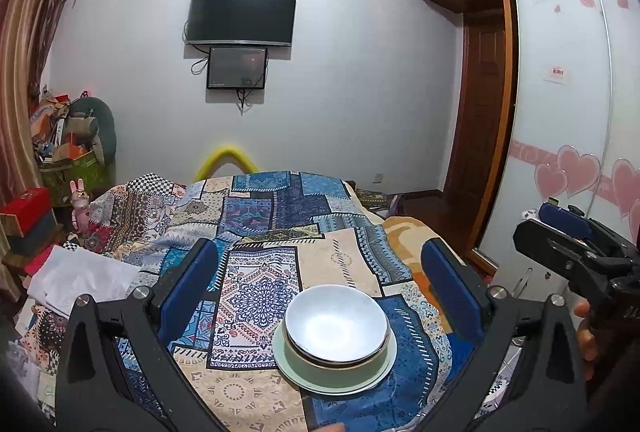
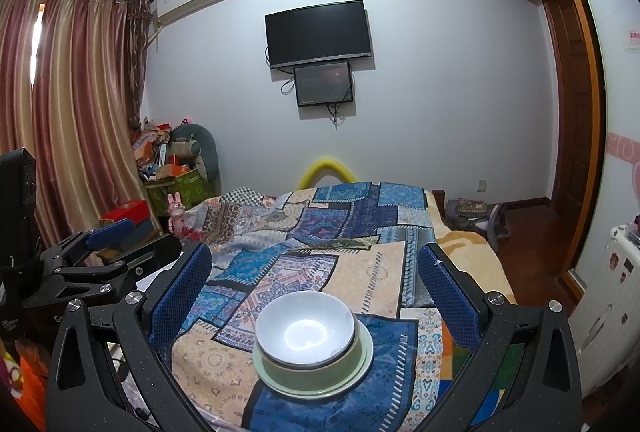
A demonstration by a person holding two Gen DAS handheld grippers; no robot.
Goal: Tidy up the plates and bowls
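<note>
A white bowl sits nested in a green bowl, which stands on a pale green plate on the patchwork bedspread. My left gripper is open, with its blue pads wide apart above and behind the stack and touching nothing. The right wrist view shows the same white bowl, green bowl and plate low in the middle. My right gripper is open too and holds nothing. Each gripper shows at the edge of the other's view: the right gripper and the left gripper.
The bedspread covers a bed with an orange blanket along its right side. A white cloth lies on the left. Boxes and clutter fill the far left corner, a wardrobe stands on the right, and a hand holds the right gripper.
</note>
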